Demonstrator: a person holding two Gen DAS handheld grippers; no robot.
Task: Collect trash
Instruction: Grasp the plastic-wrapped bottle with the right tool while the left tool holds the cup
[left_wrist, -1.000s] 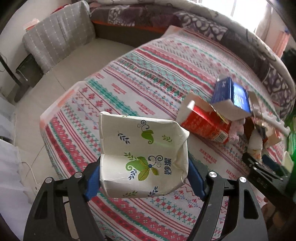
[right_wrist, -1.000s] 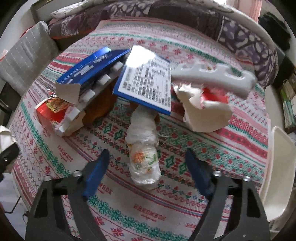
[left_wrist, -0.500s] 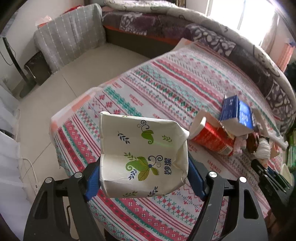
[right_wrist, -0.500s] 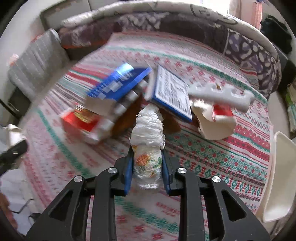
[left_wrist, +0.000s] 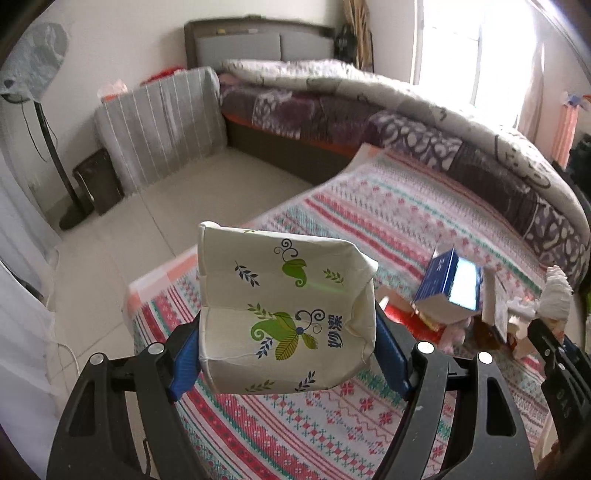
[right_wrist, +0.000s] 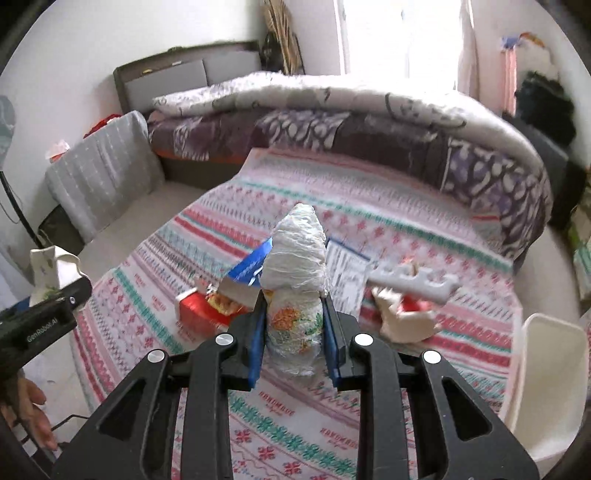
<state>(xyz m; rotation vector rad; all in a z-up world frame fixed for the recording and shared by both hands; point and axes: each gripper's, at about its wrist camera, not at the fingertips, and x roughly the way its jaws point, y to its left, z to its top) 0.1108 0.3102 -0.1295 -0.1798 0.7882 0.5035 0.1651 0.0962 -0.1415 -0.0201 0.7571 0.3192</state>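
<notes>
In the left wrist view, we are holding a crushed paper cup (left_wrist: 284, 317) in the left gripper (left_wrist: 286, 350), jaws spread wide and pressing its sides, above the patterned cloth (left_wrist: 369, 229).

In the right wrist view, we are gripping a plastic wad (right_wrist: 294, 295) in the right gripper (right_wrist: 293, 345), jaws narrow, above the boxes (right_wrist: 207, 310).

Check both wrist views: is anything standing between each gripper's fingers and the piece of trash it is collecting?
No. The left gripper already clamps the crushed paper cup, and the right gripper clamps the wrapped bundle. Each is in direct contact, raised above the patterned cloth.
</notes>
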